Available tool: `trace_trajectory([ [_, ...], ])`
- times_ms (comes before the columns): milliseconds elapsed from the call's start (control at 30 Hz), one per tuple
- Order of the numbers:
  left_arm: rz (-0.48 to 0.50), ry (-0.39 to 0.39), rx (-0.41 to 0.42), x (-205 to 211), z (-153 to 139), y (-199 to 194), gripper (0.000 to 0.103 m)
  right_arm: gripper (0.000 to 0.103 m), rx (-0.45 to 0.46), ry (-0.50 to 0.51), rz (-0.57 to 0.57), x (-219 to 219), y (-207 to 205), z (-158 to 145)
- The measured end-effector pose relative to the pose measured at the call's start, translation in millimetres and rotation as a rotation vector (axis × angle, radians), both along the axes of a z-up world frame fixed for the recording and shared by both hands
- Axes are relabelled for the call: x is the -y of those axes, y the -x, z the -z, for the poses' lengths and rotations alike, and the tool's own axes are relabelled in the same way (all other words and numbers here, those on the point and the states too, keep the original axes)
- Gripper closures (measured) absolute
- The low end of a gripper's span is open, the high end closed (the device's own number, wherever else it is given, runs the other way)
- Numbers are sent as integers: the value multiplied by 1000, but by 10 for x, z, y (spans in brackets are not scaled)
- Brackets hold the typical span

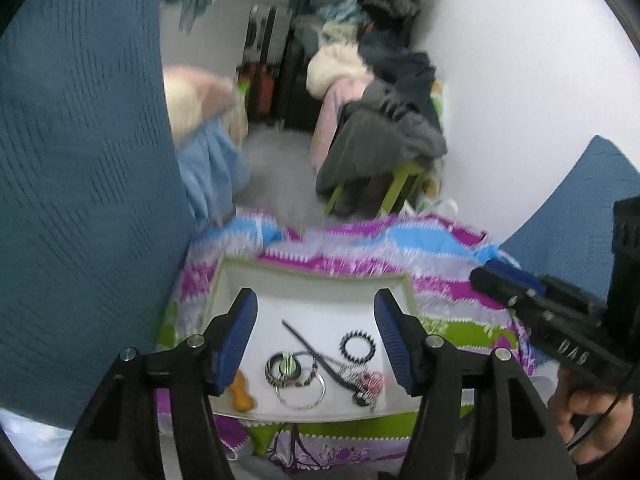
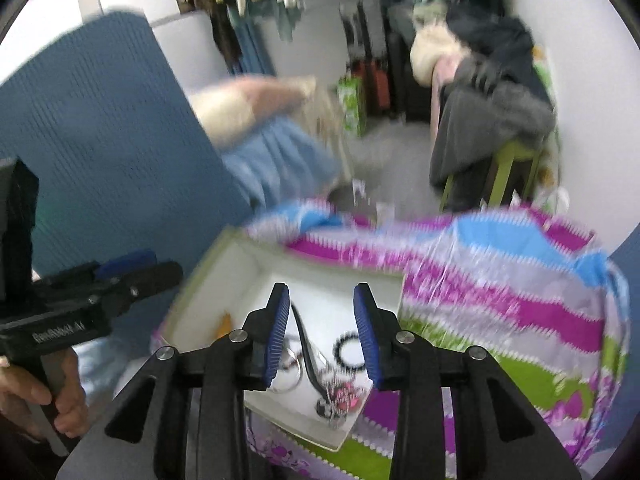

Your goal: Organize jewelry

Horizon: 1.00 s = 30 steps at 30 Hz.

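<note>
Both hand-held grippers, left point(image 1: 316, 336) and right point(image 2: 321, 332), gape empty above the tray point(image 1: 312, 280). Risk: tangled jewelry pile point(image 1: 316, 372) lifts as one clump.

A shiny metal ring point(image 1: 300, 394) is lying in the matt white tray point(image 1: 312, 286) at six o'clock; glossy patterned cloth point(image 1: 452, 276) is spreading beneath.

Striped pink/blue/green bedspread point(image 1: 448, 276) carries a shallow white tray point(image 1: 312, 284) w/ jewelry inside.

Left gripper's pad point(image 1: 236, 340) hides part of the orange piece point(image 1: 241, 393), background clothes point(image 1: 380, 128) blurred
</note>
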<state>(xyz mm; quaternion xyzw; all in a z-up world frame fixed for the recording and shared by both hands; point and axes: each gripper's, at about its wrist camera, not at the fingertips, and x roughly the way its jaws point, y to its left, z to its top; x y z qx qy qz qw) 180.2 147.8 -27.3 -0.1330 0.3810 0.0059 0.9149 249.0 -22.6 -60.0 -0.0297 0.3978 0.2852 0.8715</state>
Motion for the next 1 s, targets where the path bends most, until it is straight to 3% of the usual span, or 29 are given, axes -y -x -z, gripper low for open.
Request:
trace_trajectory([
  [267,15,-49,160,217,-850,394,41,68,207,-103,47,304,370,-1031],
  [467,16,-87,236,381,-1230,705,41,65,305,-144,68,471,711,-1426],
  [700,-2,-124,281,522,-1374,1004,41,62,346,-178,87,669,1005,-1509],
  [1000,-12,-110,233,570,-1134,1190,41,61,322,-97,108,741,1245,-1244],
])
